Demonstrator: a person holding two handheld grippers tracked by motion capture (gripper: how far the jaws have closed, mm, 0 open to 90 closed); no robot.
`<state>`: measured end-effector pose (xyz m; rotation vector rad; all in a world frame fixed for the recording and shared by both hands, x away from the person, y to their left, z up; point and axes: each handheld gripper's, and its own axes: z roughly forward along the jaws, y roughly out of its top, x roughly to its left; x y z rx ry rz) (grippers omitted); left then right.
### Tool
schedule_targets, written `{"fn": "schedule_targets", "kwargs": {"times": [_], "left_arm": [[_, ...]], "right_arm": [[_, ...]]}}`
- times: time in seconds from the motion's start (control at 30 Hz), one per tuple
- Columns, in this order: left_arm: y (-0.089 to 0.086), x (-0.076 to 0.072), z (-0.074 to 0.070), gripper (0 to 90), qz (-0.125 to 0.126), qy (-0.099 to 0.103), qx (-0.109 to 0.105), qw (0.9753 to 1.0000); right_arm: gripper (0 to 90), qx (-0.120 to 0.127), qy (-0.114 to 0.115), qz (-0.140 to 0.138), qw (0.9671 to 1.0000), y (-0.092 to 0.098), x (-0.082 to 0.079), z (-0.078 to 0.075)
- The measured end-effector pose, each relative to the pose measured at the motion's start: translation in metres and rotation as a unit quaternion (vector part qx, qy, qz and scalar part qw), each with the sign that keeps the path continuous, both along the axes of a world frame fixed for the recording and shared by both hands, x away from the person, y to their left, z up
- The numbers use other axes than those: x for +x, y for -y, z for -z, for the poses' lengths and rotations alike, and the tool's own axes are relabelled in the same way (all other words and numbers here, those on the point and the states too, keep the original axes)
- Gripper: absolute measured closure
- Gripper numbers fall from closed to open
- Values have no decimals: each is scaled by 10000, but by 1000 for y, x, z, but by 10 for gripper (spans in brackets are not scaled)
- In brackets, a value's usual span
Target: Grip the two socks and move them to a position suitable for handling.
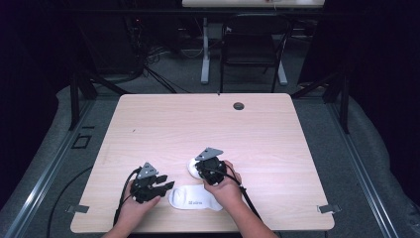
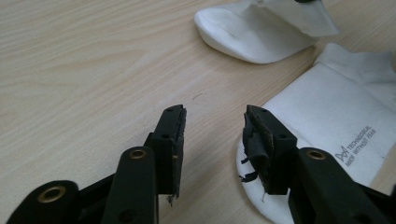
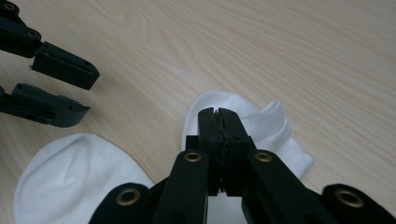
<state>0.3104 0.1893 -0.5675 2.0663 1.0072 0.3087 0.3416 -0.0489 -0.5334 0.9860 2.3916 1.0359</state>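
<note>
Pale wood surface: right tongs clamped on far sock; near sock lies flat, toe just right of left tongs, gaping empty, clearly nearer.

Two white socks here, the nearer sock carrying small grey lettering, the farther sock plain, both on a pale wood-grain table; gripper jaws black.

My two white socks on the pale wooden table, one lying flat near the front edge, grey printed lettering up, the other bunched just beyond it, ribbed cuff showing, pinched in my right claw.
</note>
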Motion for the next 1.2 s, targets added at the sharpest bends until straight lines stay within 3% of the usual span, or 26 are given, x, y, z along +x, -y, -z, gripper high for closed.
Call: {"fn": "schedule_targets", "kwargs": {"times": [0.17, 0.3, 0.4, 0.53, 0.7, 0.93, 1.13, 1.2], "left_arm": [[5, 6, -3, 720, -10, -1, -7, 10000], [14, 17, -11, 812, 69, 224, 45, 9997], [24, 29, -15, 893, 144, 254, 138, 9995], [39, 43, -15, 899, 114, 199, 141, 9996], [56, 53, -19, 899, 155, 320, 144, 9993], [73, 62, -6, 899, 295, 157, 503, 9982], [75, 65, 5, 900, 257, -37, 743, 9969], [74, 65, 7, 900, 224, -62, 714, 9972]], "right_arm": [[896, 135, 126, 43, 9998, 6, -3, -5], [895, 229, 143, 103, 9996, 14, -3, -7], [895, 323, 126, 172, 9993, 18, -2, -7], [895, 375, 122, 182, 9991, 20, -2, -6], [895, 399, 122, 169, 9990, 20, -4, -6], [895, 448, 150, 160, 9988, 22, -5, -6], [895, 430, 156, 170, 9988, 31, -5, -7], [895, 443, 190, 165, 9987, 34, -5, -8]]}}
